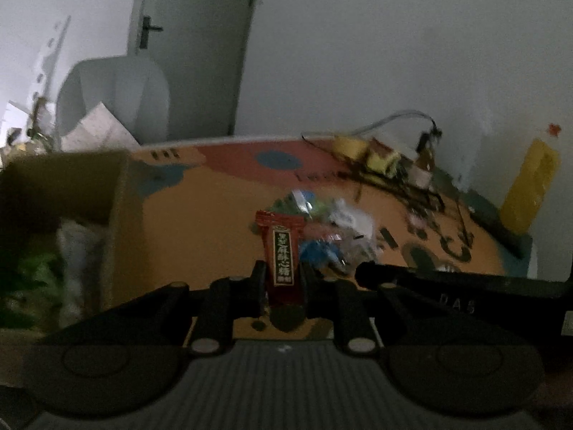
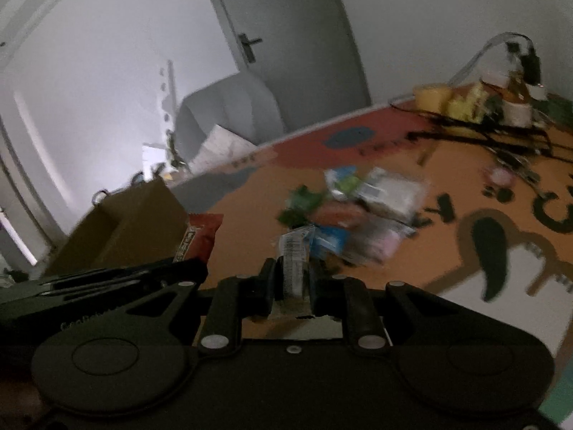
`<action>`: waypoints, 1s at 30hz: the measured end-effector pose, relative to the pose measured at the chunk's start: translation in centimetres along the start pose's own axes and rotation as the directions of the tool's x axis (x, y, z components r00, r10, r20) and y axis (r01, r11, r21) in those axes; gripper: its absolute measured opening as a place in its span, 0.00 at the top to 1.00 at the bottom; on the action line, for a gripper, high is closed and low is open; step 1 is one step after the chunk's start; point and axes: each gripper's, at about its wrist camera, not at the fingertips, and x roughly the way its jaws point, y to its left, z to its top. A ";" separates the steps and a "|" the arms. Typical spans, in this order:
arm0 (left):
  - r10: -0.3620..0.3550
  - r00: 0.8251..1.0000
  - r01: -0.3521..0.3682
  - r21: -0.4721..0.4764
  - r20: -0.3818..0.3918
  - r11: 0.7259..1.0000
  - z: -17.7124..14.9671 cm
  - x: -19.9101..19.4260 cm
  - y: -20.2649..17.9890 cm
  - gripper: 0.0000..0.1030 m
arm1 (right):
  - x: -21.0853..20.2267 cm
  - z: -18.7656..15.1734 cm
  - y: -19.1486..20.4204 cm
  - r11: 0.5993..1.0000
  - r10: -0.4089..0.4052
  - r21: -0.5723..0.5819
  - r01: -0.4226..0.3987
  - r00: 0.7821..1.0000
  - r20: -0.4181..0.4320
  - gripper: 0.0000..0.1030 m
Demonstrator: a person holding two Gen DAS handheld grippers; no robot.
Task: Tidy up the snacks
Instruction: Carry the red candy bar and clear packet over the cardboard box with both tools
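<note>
Left wrist view: the left gripper point(image 1: 283, 279) is clamped tight on a red sachet point(image 1: 281, 251) that stands upright between its fingers at lower centre. Behind it, mid-frame, the snack pile point(image 1: 329, 229) lies on the orange mat point(image 1: 215, 215), and a cardboard box point(image 1: 71, 186) stands open at the left edge; pale and green things show inside it, too dark to name. The right gripper's arm crosses the lower right.

In the right wrist view the right gripper point(image 2: 292, 279) is likewise closed, pinching a clear wrapper point(image 2: 293, 251) with pale print at lower centre. The red sachet shows at centre left, just beside the box point(image 2: 125, 229), and the pile point(image 2: 358, 215) sits in the middle of the frame, well apart from the box. A tangle of cables and yellow items point(image 2: 465, 107) occupies the upper right.

Judging by this, the job is at an early or middle stage: two snacks are picked up, neither is in the box yet, and a good heap remains on the mat to be sorted.
</note>
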 end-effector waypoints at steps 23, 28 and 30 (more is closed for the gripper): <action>0.171 0.983 -0.161 -0.142 0.065 0.977 3.7 -4.9 10.9 0.83 | 3.7 4.2 9.0 0.990 0.138 -0.049 -0.136 0.989 0.043 0.83; 0.207 0.976 -0.195 -0.167 0.061 0.966 4.3 -5.1 13.4 0.83 | 4.7 4.4 10.7 0.985 0.166 -0.054 -0.164 0.986 0.035 0.83; 0.219 0.974 -0.206 -0.174 0.059 0.963 4.4 -5.0 14.2 0.83 | 5.3 4.5 11.4 0.983 0.175 -0.058 -0.174 0.984 0.024 0.83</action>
